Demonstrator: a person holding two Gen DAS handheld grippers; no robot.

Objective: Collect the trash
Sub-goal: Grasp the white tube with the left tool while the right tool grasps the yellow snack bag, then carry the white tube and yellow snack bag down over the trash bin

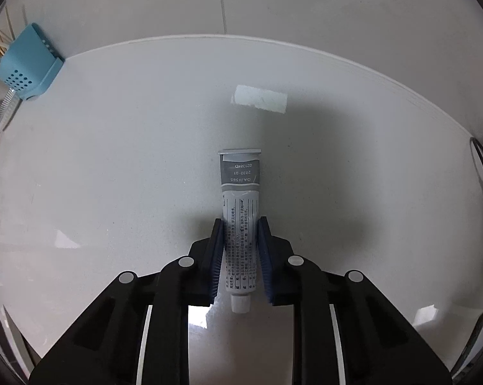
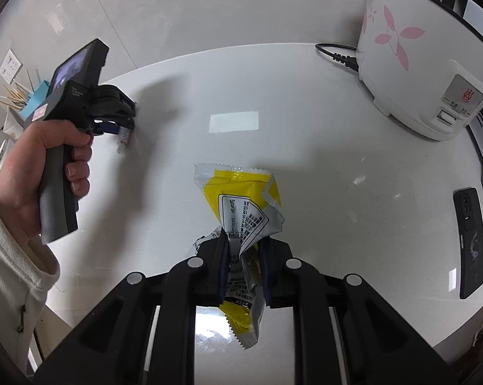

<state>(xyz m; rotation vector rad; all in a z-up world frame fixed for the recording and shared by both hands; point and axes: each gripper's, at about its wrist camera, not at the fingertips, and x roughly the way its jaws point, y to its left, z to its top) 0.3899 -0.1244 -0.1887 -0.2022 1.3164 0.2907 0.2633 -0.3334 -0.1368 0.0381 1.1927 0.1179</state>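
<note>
My left gripper (image 1: pixel 240 226) is shut on a grey tube (image 1: pixel 240 211) with printed text, held lengthwise between the blue pads, cap toward me, above the white counter (image 1: pixel 113 160). My right gripper (image 2: pixel 243 240) is shut on a crumpled yellow and silver wrapper (image 2: pixel 241 192), which sticks out ahead of and behind the fingers. In the right wrist view the left gripper (image 2: pixel 122 125) shows at the left, held by a hand, with the tube's cap (image 2: pixel 122 142) poking out.
A blue utensil holder (image 1: pixel 29 61) with sticks stands at the counter's back left. A white rice cooker (image 2: pixel 418 54) with pink flowers and a black cord stands at the back right. A black phone (image 2: pixel 470 240) lies at the right. The wall is close behind.
</note>
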